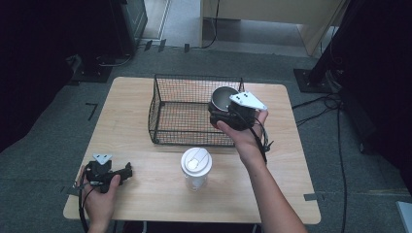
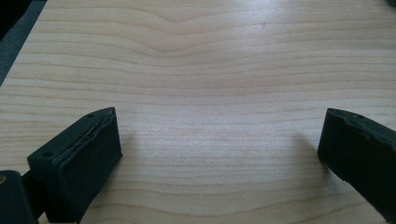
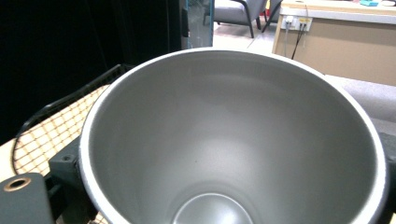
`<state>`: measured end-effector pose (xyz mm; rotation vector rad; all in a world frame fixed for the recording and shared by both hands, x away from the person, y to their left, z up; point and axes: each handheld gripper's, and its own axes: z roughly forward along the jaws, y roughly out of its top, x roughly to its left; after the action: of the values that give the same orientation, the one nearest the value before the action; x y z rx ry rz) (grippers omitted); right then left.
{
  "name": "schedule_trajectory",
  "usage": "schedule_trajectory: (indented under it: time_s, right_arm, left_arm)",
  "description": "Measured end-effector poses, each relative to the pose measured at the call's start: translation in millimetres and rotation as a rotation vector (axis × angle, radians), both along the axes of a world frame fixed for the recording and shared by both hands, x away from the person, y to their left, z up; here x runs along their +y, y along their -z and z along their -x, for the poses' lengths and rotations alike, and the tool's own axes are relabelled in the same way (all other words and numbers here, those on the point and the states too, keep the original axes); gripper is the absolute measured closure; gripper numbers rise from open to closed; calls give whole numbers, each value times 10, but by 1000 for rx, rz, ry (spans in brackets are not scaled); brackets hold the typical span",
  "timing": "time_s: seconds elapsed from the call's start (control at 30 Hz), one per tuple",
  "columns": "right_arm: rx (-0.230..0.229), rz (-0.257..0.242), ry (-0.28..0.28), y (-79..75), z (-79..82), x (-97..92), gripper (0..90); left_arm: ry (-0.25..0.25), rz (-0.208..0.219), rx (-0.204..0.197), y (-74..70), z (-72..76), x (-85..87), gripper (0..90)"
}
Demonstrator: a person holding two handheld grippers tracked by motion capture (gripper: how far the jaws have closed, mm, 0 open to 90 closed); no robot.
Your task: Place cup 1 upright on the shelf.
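While the right gripper [image 1: 228, 114] holds a metal cup [image 1: 223, 98] over the right end of the wire basket [image 1: 160, 114], the high view puts the lidded jar [image 1: 196, 167] on the table [image 1: 286, 170] nearer the left gripper [image 1: 114, 175]. In the left gripper view its fingers [image 2: 79, 158] stand wide over bare wood. In the right gripper view the cup's mouth [image 3: 233, 135] faces the camera, gripped at both sides.
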<state>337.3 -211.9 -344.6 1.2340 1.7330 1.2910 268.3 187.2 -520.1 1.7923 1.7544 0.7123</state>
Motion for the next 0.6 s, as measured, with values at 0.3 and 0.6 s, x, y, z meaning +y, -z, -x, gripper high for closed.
schedule_trajectory:
  time_s: [0.3, 0.6]
  right_arm:
    - [25, 10, 30, 141, -199, 26, 74]
    - [56, 5, 50, 286, -411, 67, 73]
  left_arm:
    - [-1, 0, 0, 0, 0, 0, 1]
    - [1, -1, 2, -1, 1, 1, 1]
